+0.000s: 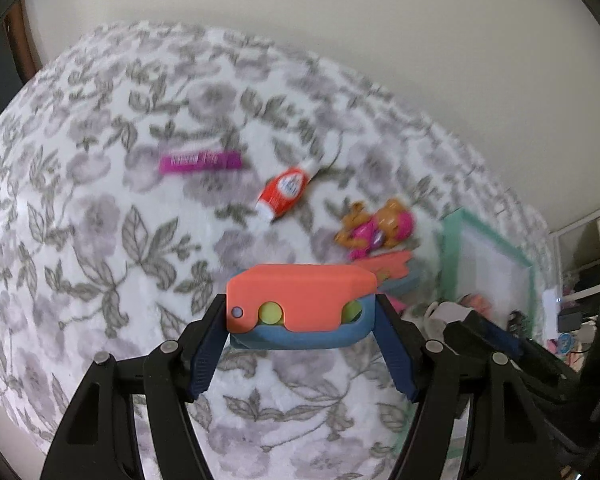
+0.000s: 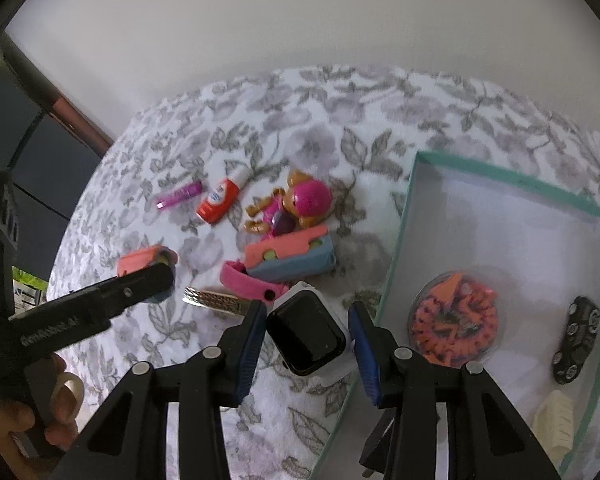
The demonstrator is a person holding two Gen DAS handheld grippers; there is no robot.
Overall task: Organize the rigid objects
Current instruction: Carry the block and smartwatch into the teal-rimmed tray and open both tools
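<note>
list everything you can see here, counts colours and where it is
orange and blue toy: 2, one in the left gripper, one on the cloth
smartwatch: 1, black face, in the right gripper
pink strap: 1, by the watch
toy dog: 1, pink helmet, mid cloth
bottle: 1, red and white, lying
magenta tube: 1, beside the bottle
metal band: 1, silver
box: 1, teal rim, right
orange disc: 1, in the box
toy car: 1, black, in the box
cream clip: 1, in the box
floral cloth: 1
left gripper: shut on toy
right gripper: around watch
hand: 1, lower left
</note>
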